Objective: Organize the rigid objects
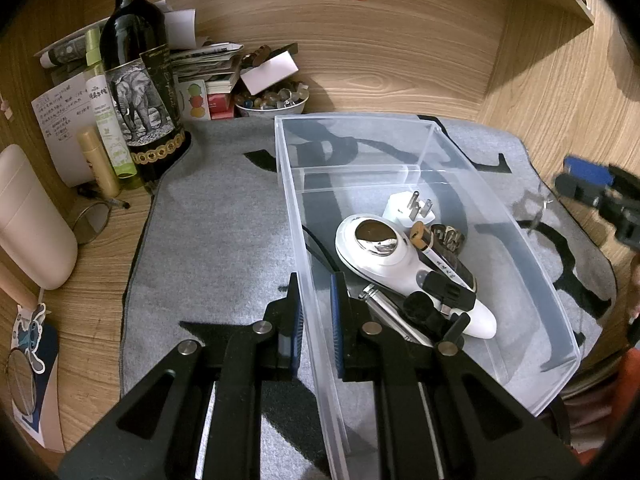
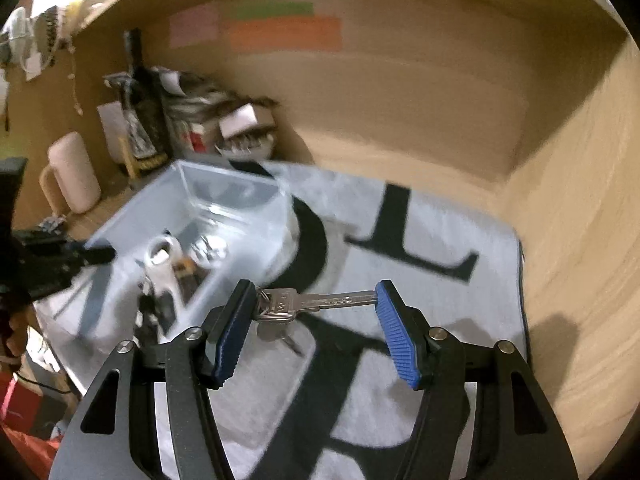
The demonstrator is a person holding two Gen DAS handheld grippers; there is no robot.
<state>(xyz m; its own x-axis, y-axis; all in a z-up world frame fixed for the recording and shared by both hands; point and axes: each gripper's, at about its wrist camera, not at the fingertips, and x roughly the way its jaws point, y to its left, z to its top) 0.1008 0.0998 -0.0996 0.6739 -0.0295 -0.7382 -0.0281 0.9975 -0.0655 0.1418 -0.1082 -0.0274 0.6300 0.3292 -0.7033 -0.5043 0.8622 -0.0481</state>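
**Keys up off the mat, bin pinned at its wall**

The right claw point(image 2: 316, 300) holds a bunch of keys point(image 2: 308, 304) end to end between its blue pads, lifted clear above the grey mat point(image 2: 420, 240) — the long key spans the gap. The left claw point(image 1: 316, 300) is clamped narrow on the near left wall of the clear plastic bin point(image 1: 520, 248), which sits on the mat toward the table's back left corner — a white handheld device point(image 1: 384, 252) and a plug adapter point(image 1: 404, 208) lie inside
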